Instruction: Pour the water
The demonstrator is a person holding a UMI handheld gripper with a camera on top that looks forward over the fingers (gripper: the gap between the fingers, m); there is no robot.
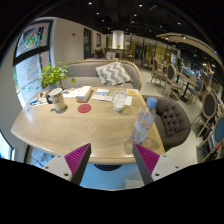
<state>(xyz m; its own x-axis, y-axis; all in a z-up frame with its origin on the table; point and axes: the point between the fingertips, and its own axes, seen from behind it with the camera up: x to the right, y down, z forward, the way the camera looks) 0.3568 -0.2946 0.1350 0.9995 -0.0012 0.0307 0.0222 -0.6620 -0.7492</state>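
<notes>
A water bottle [144,122] stands on the table [80,130] just ahead of the right finger of the gripper [111,163], with a chair [174,120] beside the table to its right. Farther across the tabletop a cup [120,101] stands to the right, a mug [58,98] to the left, and a book [84,94] between them. A sofa [105,72] sits behind the table, and a plant [52,74] rises behind the mug.

A clear plastic bottle [144,124] with a blue cap stands upright just ahead of the right finger, near the table's edge. A clear glass [120,100] stands upright well beyond the fingers, farther in on the table, apart from the bottle.
</notes>
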